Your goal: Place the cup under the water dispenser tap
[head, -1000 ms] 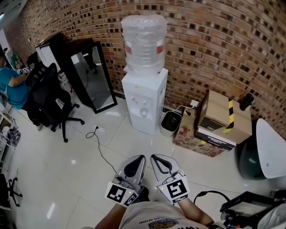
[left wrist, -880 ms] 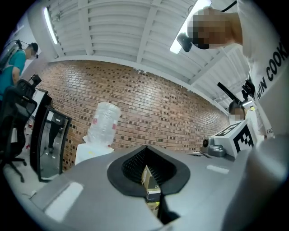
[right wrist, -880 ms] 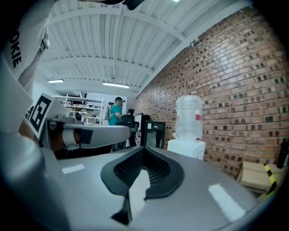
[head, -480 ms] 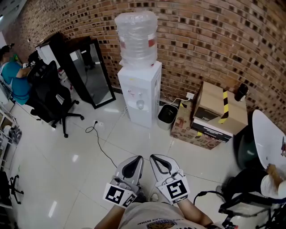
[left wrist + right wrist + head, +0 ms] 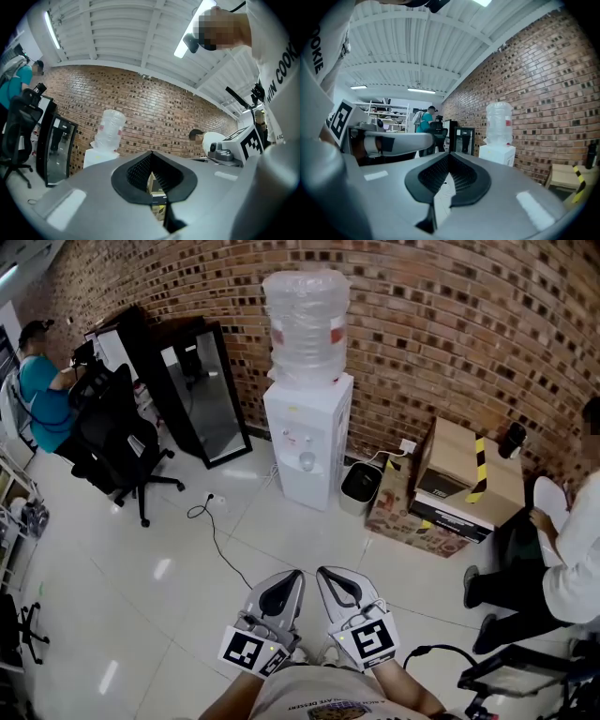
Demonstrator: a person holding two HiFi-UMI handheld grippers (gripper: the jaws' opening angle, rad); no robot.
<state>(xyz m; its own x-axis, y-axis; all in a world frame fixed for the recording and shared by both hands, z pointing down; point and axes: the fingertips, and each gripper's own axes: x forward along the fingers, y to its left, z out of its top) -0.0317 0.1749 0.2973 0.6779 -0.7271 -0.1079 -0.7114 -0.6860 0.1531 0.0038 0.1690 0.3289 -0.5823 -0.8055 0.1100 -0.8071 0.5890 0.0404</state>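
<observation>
The white water dispenser (image 5: 309, 442) stands against the brick wall with a clear bottle (image 5: 306, 326) on top. A small pale thing (image 5: 307, 462) sits in its tap recess, too small to tell what it is. My left gripper (image 5: 289, 576) and right gripper (image 5: 330, 574) are held side by side low in the head view. Both point toward the dispenser, well short of it, and both are shut with nothing in them. The left gripper (image 5: 151, 154) looks at the dispenser (image 5: 99, 157) on its left. To the right of the right gripper (image 5: 449, 157) stands the dispenser (image 5: 497, 153). No cup shows in either gripper.
A black bin (image 5: 356, 488) and cardboard boxes (image 5: 457, 486) stand right of the dispenser. A person in white (image 5: 572, 563) sits at the far right. Left are a black cabinet (image 5: 192, 395), an office chair (image 5: 117, 451) and a seated person in teal (image 5: 42, 395). A cable (image 5: 214, 535) crosses the floor.
The head view has swung slightly and the dispenser sits a little differently in it. A person in white has come into view at the right. Both grippers stay shut, side by side.
</observation>
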